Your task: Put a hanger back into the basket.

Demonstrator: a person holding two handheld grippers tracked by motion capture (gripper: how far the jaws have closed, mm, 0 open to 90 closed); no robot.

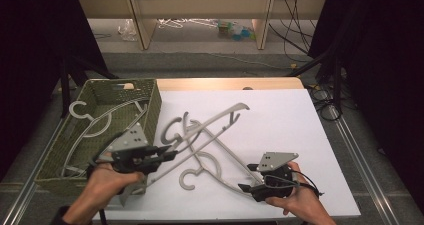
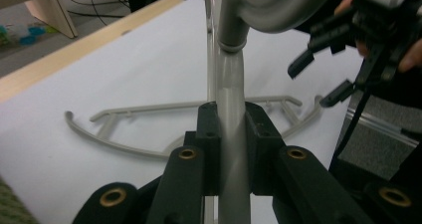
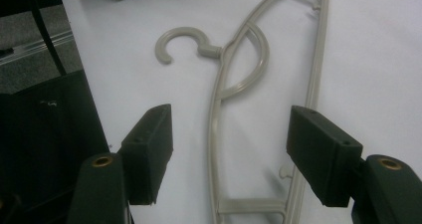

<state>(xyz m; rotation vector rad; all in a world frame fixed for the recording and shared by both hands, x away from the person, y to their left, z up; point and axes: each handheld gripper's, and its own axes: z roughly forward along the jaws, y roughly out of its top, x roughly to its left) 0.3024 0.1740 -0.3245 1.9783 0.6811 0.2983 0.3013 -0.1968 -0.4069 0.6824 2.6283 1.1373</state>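
My left gripper (image 1: 170, 155) (image 2: 231, 115) is shut on a straight bar of a grey plastic hanger (image 1: 220, 117) (image 2: 231, 74) and holds it off the white table, slanting up to the right. A second grey hanger (image 1: 225, 157) (image 3: 219, 109) lies flat on the sheet, its hook (image 1: 192, 181) (image 3: 179, 40) pointing toward the person's side. My right gripper (image 1: 248, 177) (image 3: 231, 119) hovers over that flat hanger with its jaws open, one on each side of the hanger's frame, touching nothing. The left gripper view also shows the right gripper (image 2: 323, 79) farther off.
A green woven basket (image 1: 152, 105) stands at the table's left and holds several grey hangers (image 1: 95, 120). More hangers (image 1: 175, 130) lie tangled by the basket's right wall. A wooden table edge (image 1: 225, 83) runs along the back; cables and shelves lie beyond.
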